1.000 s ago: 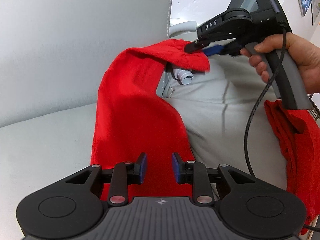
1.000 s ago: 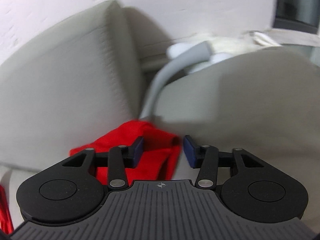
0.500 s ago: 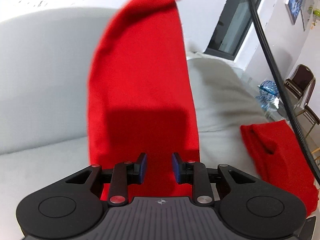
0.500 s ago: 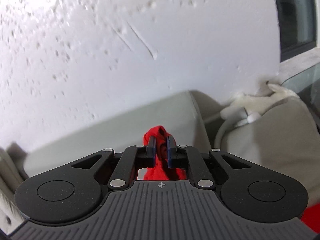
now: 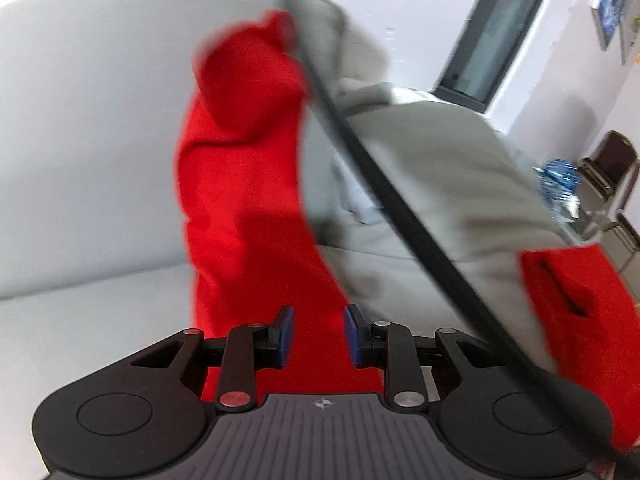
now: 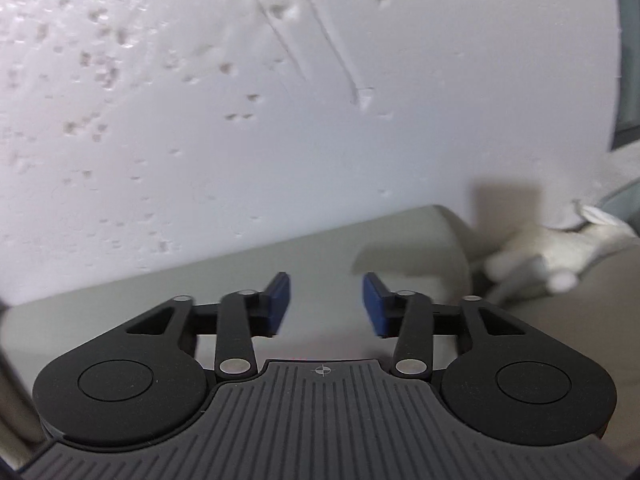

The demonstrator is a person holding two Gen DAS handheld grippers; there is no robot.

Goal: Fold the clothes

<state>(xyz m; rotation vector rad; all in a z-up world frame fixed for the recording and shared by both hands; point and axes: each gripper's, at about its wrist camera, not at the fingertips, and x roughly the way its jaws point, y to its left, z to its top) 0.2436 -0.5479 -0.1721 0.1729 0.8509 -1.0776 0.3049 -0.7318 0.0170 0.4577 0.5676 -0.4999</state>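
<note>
While the red garment (image 5: 244, 200) hangs blurred ahead of my left claw (image 5: 319, 334), I can read it as a soft, matte strip of cloth, long and narrow, bunched into a rounded lump at its top. Its long axis runs from low near my fingers up toward the sofa back (image 5: 88, 128), leaning a little to the right at the foot. Its lower end drops behind my left claw's blue pads (image 5: 286, 336), which stand a modest way apart; I cannot tell whether they pinch the fabric or only frame it. How the top of the cloth is carried is lost in the blur. A second red piece (image 5: 580, 320) lies to the right on the pale grey seat cushion (image 5: 432, 184), squared off like a folded stack, with a dark slit in it and its lower edge cut off by the frame. A black cable (image 5: 384, 188) slants across the view, smeared by motion. My right claw (image 6: 325, 306) has just been opening: its blue pads stand well apart with nothing between them, only the smooth grey sofa top (image 6: 280, 256) beyond. Behind that rises a white, pitted wall (image 6: 240, 100). Something white and fluffy (image 6: 532, 248) sits at the right, too blurred to name.
</note>
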